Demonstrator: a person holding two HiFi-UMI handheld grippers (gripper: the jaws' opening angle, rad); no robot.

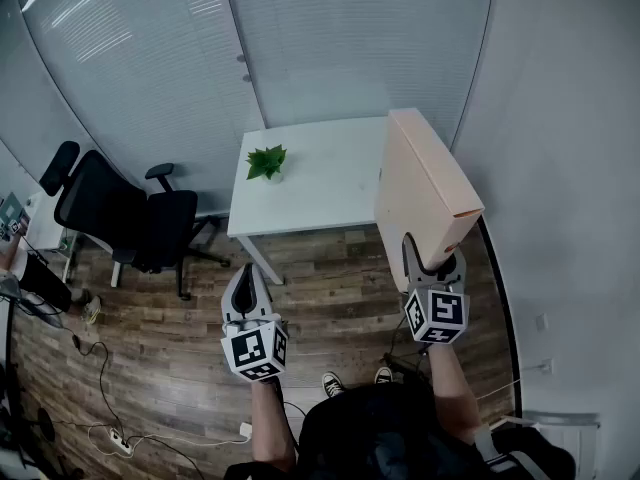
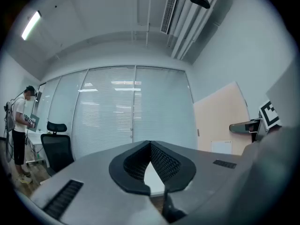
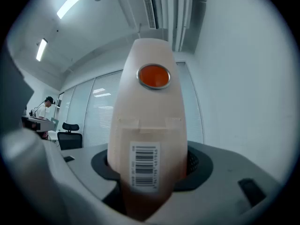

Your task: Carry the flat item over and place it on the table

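A flat, pale peach box stands on edge in the air at the right of the head view, partly over the right side of the white table. My right gripper is shut on the box's near edge. In the right gripper view the box rises between the jaws, with a barcode label low down and an orange round sticker near its top. My left gripper hangs over the wood floor in front of the table, shut and holding nothing. In the left gripper view its jaws meet, and the box shows at the right.
A small green plant stands on the table's left part. A black office chair is to the left of the table. Cables and a power strip lie on the floor at lower left. Glass walls with blinds close the back; a person stands far left.
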